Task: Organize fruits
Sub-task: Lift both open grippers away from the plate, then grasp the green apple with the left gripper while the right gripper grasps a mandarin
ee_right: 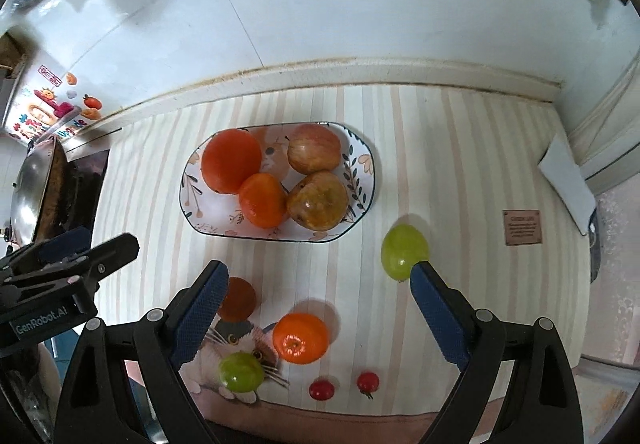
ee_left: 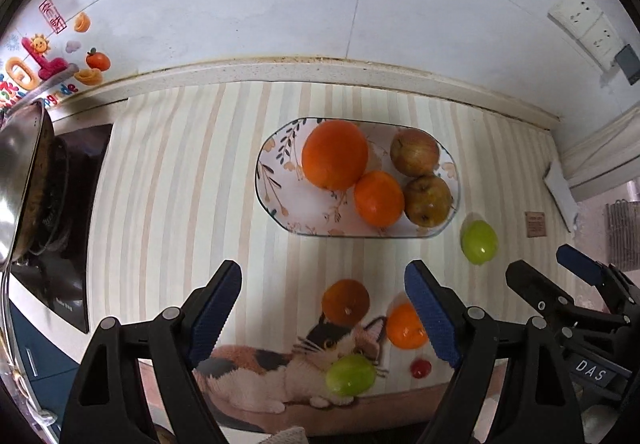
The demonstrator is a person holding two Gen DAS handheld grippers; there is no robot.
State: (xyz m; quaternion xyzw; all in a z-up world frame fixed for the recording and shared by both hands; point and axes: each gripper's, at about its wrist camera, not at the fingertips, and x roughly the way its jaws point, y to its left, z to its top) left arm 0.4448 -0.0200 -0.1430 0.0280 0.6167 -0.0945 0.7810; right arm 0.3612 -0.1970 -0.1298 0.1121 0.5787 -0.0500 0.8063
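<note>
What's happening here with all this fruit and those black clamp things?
A person holds two hand-held grippers above a striped mat, sorting fruit onto a flowered plate. Two oranges and two apples already lie on it. On the mat there remain two more oranges, two green fruits and two small red ones. The left gripper and right gripper are both open and empty.

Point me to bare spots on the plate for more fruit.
The plate is free at its left end, beside the big orange, plus a strip along its near rim. The right half is crowded: two apples against the small orange.
</note>
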